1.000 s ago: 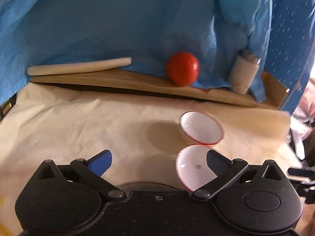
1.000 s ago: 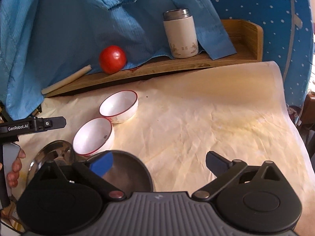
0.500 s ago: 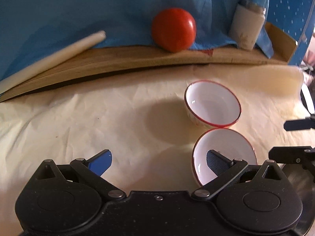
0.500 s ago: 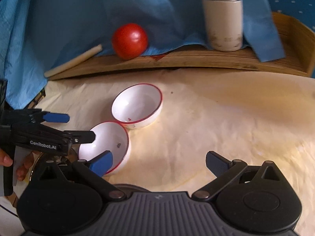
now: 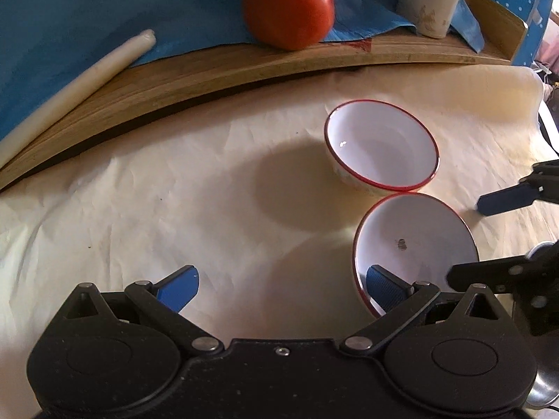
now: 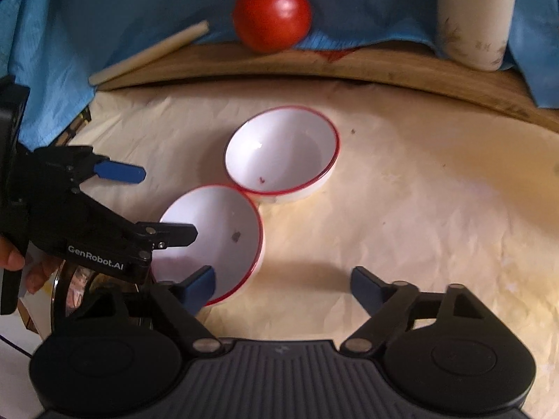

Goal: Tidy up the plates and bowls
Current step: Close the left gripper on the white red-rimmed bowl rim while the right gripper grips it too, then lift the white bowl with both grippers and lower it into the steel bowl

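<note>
The near bowl (image 6: 213,234) sits on the paper-covered worktop (image 6: 419,216), its rim touching that of the far bowl (image 6: 283,153) just beyond it. In the right wrist view the right gripper (image 6: 281,289) straddles the near bowl's wall: one jaw is over the inside, the other outside on bare paper. Its jaws are closing, the wall between them, but the pads do not appear to press yet. The left gripper (image 5: 279,284) has one jaw at the same bowl's near wall, apparently just inside the rim, the other out over bare paper; it stands wide open and holds nothing.

Both bowls look like white glazed ware or enamel with a thin red rim: stiff, fairly light, smooth and probably slippery, and likely to chip if knocked together. The rim wall is the natural place to pinch, one pad in and one out, taken deep enough that the glaze does not slide free. With both grippers at one bowl, the touching neighbour may get nudged.

Neither bowl holds food. The near one has a small dark speck on its floor, the far one a small red mark. A metal plate (image 6: 70,289) shows partly behind the jaws, to the left of the near bowl; whether anything lies on it I cannot tell.
</note>
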`<state>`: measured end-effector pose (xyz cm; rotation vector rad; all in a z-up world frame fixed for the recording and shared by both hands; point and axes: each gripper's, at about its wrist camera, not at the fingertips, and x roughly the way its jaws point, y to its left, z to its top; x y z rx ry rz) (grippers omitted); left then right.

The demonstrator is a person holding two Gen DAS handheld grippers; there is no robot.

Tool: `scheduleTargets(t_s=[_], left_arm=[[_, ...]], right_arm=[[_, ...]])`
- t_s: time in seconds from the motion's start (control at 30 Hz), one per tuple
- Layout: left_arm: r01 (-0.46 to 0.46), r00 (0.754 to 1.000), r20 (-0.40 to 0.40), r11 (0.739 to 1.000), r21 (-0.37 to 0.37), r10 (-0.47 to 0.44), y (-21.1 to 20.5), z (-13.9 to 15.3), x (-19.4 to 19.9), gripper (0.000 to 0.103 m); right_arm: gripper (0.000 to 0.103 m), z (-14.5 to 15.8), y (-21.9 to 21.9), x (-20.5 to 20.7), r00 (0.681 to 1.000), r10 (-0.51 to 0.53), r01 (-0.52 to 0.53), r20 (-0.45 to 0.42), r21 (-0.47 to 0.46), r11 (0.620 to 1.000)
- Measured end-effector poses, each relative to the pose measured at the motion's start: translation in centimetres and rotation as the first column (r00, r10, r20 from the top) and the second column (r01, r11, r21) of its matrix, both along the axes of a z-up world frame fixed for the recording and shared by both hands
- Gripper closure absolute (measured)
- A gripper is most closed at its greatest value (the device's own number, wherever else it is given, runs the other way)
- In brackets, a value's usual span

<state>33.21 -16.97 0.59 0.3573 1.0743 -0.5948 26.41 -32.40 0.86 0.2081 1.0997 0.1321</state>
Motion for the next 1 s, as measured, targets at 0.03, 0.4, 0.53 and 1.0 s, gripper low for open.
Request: scheduleTargets(t_s=[0.03, 0.4, 0.53, 1.0], left_arm=[[0.005, 1.000, -0.002, 1.000, 0.002, -0.005, 0.0, 0.0, 0.0, 0.001], [0.038, 0.996, -0.079, 0.999, 0.014, -0.037, -0.8, 0.3, 1.1, 0.013], [-0.005, 0.988, -0.155, 1.000, -0.015, 0.002, -0.7, 0.6, 2.0, 0.028], [-0.059, 0.947, -0.319, 0.992, -0.109, 0.022, -1.6, 0.8, 1.4, 0.091]], right_arm=[[0.019, -0.1, 0.1, 0.1, 1.000, 0.003, -0.003, -0.002, 0.001, 1.000], [0.048, 0.3, 0.4, 1.2, 0.996, -0.018, 0.022, -0.084, 0.040, 0.999], [0.068, 0.2, 0.1, 2.0, 0.989, -0.041, 0.056, -0.140, 0.105, 0.993], [0.085, -1.1, -1.9, 2.6, 0.953, -0.137, 0.213, -0.271, 0.273, 0.938]])
